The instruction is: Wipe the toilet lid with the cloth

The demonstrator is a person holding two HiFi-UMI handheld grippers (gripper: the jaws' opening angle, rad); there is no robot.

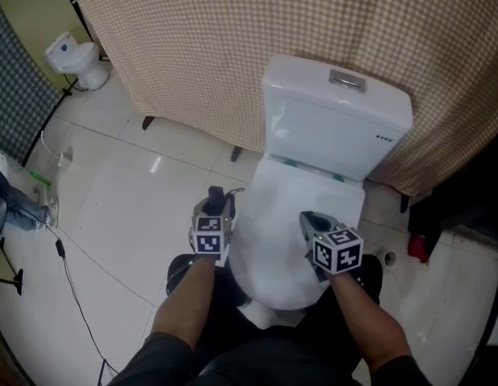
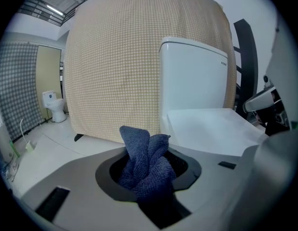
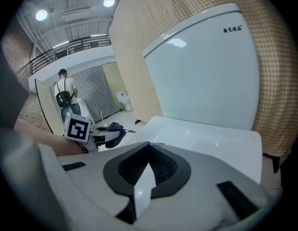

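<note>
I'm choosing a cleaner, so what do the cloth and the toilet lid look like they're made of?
The cloth looks like dark blue terry or microfibre: it has a looped, fuzzy weave and folds softly. The toilet lid looks like glossy white hard plastic, possibly ceramic. It is smooth, with sharp light reflections, and the pictures can't settle which.
</note>
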